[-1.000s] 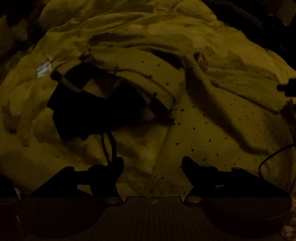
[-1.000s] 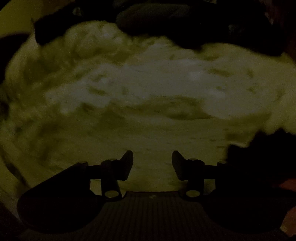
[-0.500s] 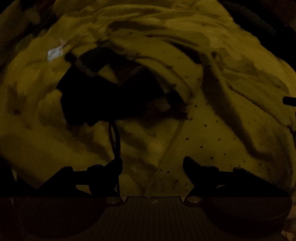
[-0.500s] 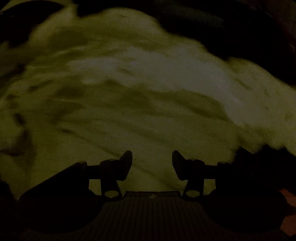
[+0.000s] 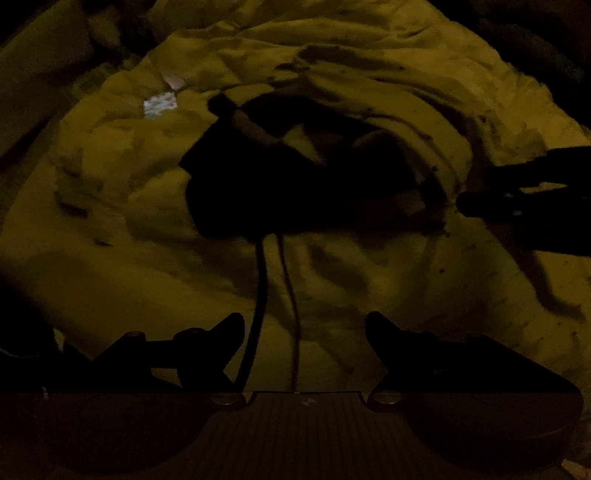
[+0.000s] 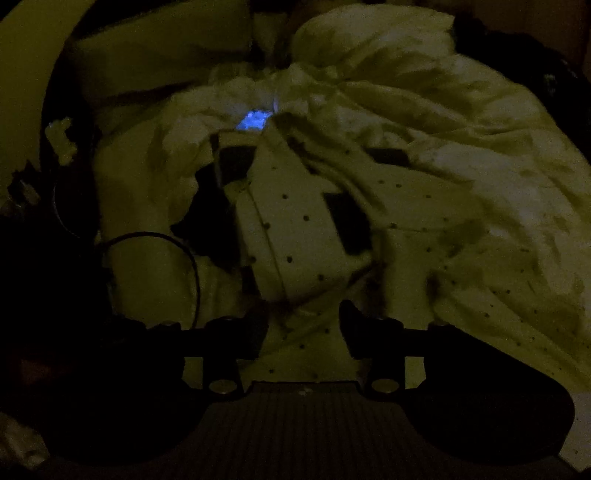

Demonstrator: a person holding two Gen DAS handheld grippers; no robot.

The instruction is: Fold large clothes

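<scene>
The scene is very dark. A large pale garment with small dark dots [image 6: 295, 236] lies crumpled on a bed, with dark panels or lining showing [image 6: 347, 225]. In the left wrist view the same garment [image 5: 369, 280] shows a big dark patch [image 5: 280, 184] at its middle. My left gripper [image 5: 304, 332] is open and empty, low over the cloth. My right gripper [image 6: 303, 325] is open, with dotted cloth lying between its fingers; its dark fingers also show at the right edge of the left wrist view [image 5: 517, 184].
A dark cable [image 5: 258, 302] runs from the dark patch down past my left gripper's left finger. Another cable loop [image 6: 177, 258] lies at the left. A small bright patch [image 6: 255, 120] glows on the cloth. Pillows or bedding [image 6: 369, 33] lie at the back.
The left gripper has swung so the dark patch now sits centred and the right gripper's fingers have come into its view. The right gripper has moved onto the dotted garment.
</scene>
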